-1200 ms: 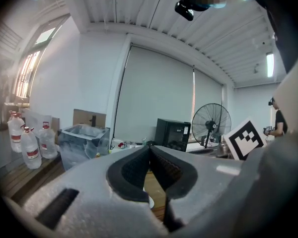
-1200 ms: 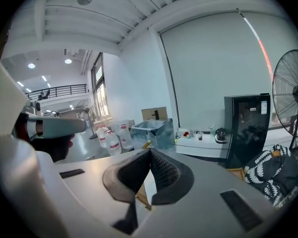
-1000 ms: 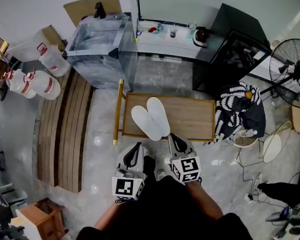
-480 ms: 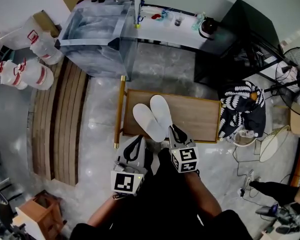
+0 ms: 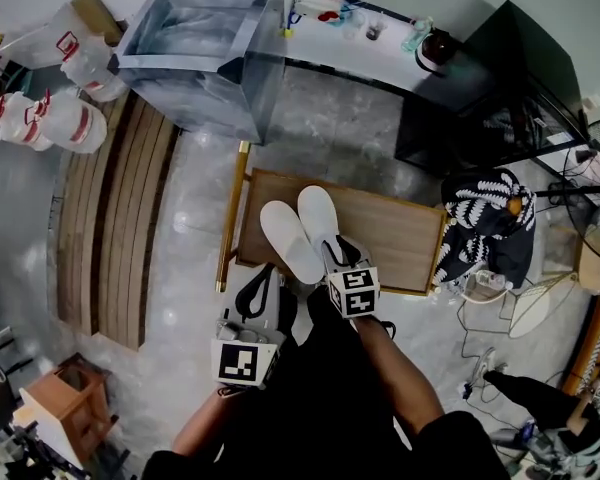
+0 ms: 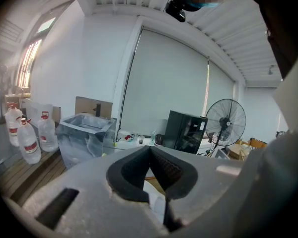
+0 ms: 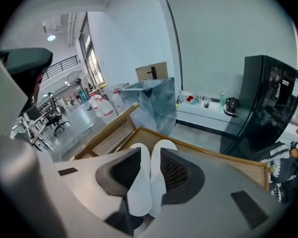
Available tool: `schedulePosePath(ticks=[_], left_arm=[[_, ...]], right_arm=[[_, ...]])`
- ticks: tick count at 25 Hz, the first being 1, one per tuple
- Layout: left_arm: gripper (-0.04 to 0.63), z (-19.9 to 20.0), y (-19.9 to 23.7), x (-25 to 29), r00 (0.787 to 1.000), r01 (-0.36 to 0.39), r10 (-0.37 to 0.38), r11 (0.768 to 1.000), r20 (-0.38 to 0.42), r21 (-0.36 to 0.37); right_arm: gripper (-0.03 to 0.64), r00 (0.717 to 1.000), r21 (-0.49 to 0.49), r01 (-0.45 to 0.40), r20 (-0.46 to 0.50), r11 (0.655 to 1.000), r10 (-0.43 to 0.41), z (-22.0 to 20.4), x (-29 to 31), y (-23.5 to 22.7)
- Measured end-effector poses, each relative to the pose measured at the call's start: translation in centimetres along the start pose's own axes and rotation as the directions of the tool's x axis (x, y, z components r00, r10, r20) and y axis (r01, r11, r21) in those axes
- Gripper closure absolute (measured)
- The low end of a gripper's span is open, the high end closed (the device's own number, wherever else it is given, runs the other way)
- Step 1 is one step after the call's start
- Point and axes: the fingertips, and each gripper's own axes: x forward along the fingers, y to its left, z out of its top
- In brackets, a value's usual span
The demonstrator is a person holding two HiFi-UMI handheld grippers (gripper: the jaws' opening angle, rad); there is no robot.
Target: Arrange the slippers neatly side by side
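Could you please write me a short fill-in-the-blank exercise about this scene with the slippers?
1. Both slippers are ____ in colour.
2. They lie on a low ____ table.
3. The left claw is ____, with nothing between its jaws.
Missing words: white; wooden; shut.
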Motion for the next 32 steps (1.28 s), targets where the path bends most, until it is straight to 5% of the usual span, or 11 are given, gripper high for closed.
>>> schedulePosePath(ticks=[13, 25, 32], left_arm=[[0.58, -1.1, 1.0, 2.4, 0.998, -0.05, 0.049, 0.998, -0.024, -0.035], [0.58, -1.8, 3.1, 2.6, 0.995, -0.092, 0.09, 0.994, -0.049, -0.056], [0.58, -2.2, 2.6, 2.8, 0.996, -0.076, 0.073, 0.995, -0.053, -0.067]], right_arm=[[0.497, 0.97, -0.018, -0.011, -0.242, 1.0, 0.006, -6.1, 7.9, -2.1], [0.494, 0.939, -0.044, -0.016, -0.343, 0.999, 0.0, -8.3, 11.6, -3.0], [0.58, 0.937, -0.037, -0.024, -0.35, 0.999, 0.009, -8.7, 11.2, -3.1]])
